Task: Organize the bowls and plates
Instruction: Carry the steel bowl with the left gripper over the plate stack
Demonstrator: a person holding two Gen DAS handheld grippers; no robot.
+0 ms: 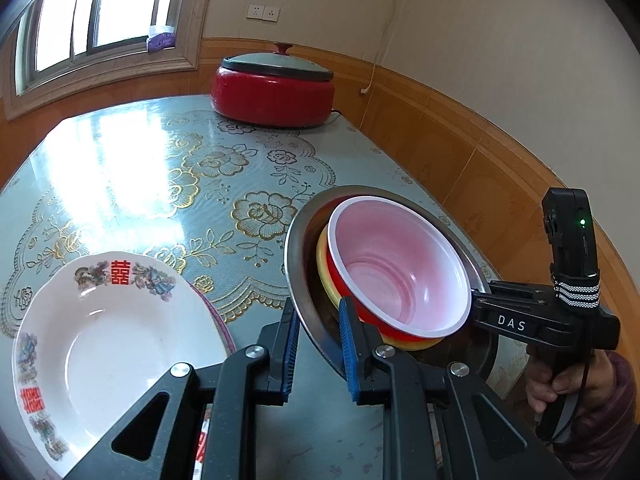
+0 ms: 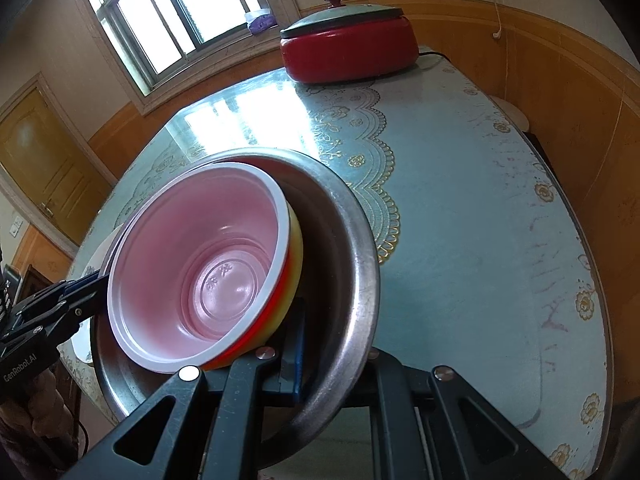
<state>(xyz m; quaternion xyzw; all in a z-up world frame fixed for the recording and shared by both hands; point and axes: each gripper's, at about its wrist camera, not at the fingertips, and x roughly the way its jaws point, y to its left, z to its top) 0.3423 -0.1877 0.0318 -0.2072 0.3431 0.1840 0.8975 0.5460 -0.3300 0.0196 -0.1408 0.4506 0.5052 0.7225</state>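
A steel bowl [image 1: 296, 232] [image 2: 360, 248] hangs tilted over the table, carried by both grippers. Nested inside it are a yellow bowl [image 1: 322, 256] [image 2: 294, 264] and, on top, a red bowl [image 1: 400, 264] [image 2: 200, 264] with a white rim and pinkish inside. My left gripper [image 1: 318, 320] [image 2: 92, 284] is shut on the steel bowl's near rim, one blue pad inside and one outside. My right gripper [image 2: 336, 344] [image 1: 480, 296] is shut on the opposite rim. A white plate [image 1: 120, 340] with red characters lies at the lower left on another plate with a purple edge [image 1: 218, 320].
A red electric pot [image 1: 272, 96] [image 2: 348, 52] with a grey lid stands at the table's far end. The table [image 1: 160, 180] [image 2: 460, 200] has a blue floral cloth. A wood-panelled wall runs close along its right edge. A person's hand [image 1: 560, 384] holds the right gripper's handle.
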